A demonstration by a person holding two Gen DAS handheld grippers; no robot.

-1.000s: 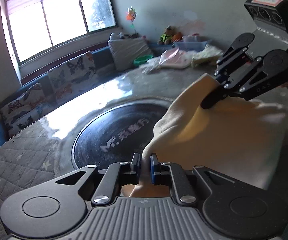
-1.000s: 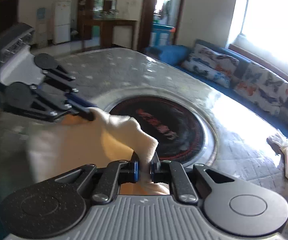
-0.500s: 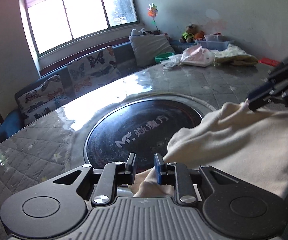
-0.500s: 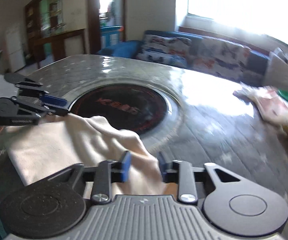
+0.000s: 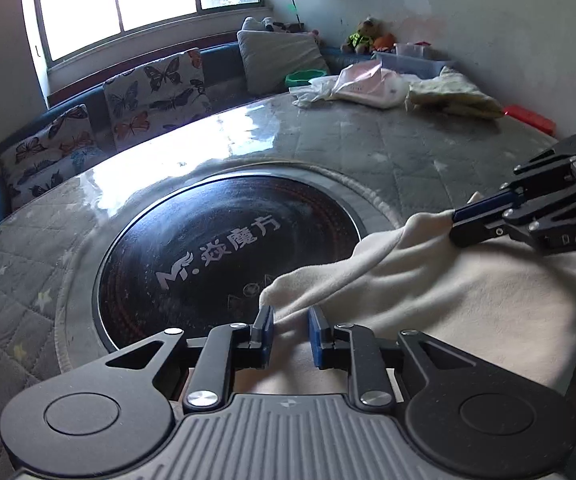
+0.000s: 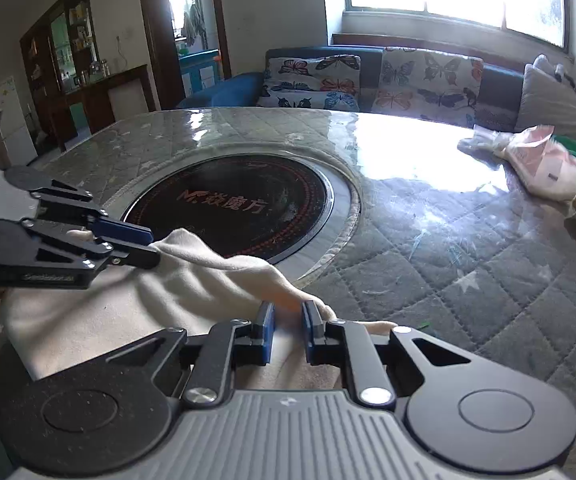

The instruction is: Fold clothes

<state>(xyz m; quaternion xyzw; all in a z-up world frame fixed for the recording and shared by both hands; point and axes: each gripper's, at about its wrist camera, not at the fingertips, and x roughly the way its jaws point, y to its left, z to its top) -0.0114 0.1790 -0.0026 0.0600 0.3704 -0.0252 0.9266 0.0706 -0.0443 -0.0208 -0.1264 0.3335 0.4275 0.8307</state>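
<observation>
**Cream Cloth Pinched at Two Corners Beside Branded Hob**

Printed across the black round glass hob (image 5: 208,220) sunk into the table: white lettering (image 5: 224,252), a winged "M" logo followed by the characters "焱魔方". Moulded into the side of the right gripper (image 5: 454,226), as caught by the left wrist camera: the small grey letters (image 5: 572,238) "DAS". No other writing legible.

Spread over the grey quilted table cover (image 5: 388,148), on the near side of the hob: the cream fleece cloth (image 5: 468,300), most of it lying flat, one edge pulled up into a ridge between the two tools and reaching over the hob's rim.

Tilted down toward the table, the left gripper (image 5: 290,320), jaws just eased a little wider, with one end of that ridge between the blue pads and, from the right wrist camera, pinched there.

Reached in from the right edge, rolled onto its side with one finger above the other, the right gripper, jaws just drawn closer and clenched on the other raised corner.
</observation>
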